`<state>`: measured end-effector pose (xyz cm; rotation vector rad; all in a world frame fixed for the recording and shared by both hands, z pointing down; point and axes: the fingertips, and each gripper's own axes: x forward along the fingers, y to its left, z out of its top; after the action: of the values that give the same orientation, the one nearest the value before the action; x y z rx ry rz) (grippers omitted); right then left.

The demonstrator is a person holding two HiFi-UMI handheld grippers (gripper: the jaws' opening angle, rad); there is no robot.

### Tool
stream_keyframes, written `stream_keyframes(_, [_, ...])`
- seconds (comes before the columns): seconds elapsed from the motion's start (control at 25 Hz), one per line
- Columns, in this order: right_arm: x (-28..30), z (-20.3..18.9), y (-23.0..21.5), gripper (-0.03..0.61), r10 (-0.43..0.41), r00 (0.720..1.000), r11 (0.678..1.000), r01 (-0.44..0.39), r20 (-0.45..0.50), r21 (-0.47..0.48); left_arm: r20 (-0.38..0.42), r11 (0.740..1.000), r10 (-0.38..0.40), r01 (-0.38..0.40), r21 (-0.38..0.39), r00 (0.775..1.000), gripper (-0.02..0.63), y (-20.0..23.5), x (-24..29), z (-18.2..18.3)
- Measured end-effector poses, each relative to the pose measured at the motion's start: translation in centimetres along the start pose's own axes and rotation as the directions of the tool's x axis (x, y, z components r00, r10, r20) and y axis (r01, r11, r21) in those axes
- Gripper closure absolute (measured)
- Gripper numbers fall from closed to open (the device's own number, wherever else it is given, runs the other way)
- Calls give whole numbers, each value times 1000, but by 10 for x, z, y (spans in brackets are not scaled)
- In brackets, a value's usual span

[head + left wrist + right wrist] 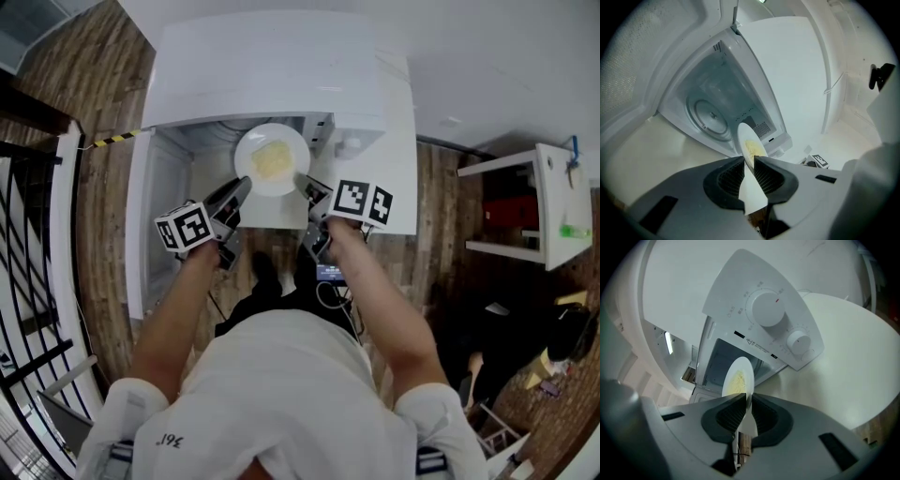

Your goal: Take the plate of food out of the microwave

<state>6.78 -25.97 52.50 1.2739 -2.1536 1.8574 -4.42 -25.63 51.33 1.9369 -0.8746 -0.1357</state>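
The left tongs (pixel 749 164) pinch the left edge of the plate (pixel 246 161). The right tongs (pixel 749 399) pinch the right edge, so both are clenched on its thin rim. The plate is round, white and smooth, with a flat yellow heap of food (pixel 271 160) in the middle. It hangs between the tongs at the mouth of the boxy white microwave (pixel 272 75), whose door (pixel 155 216) stands open. I think the plate is hard, slippery and easy to break, so it should be held level by both edges.
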Motion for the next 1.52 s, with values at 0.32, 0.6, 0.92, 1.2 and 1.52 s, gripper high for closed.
stream_keyframes(0.32, [-20, -11, 7, 543, 5, 1000, 1000, -5, -14, -5, 1, 1000, -6, 6, -2, 1000, 546, -17, -13, -10])
stream_keyframes(0.6, [-40, -23, 14, 543, 16, 1000, 1000, -17, -20, -6, -11, 1000, -2, 3, 18, 1000, 546, -31, -25, -20])
stream_keyframes(0.92, [-68, -29, 31, 543, 50, 999, 999, -50, -8, -11, 4, 1000, -25, 25, 13, 1000, 546, -61, -39, -25])
stream_keyframes(1.2, [-89, -37, 39, 543, 66, 998, 998, -66, -7, -16, 3, 999, -18, 18, 27, 1000, 546, -82, -51, -32])
stream_keyframes(1.52, [-102, -35, 50, 543, 86, 996, 996, -86, 5, -35, 20, 998, -39, 38, 42, 999, 546, -99, -57, -27])
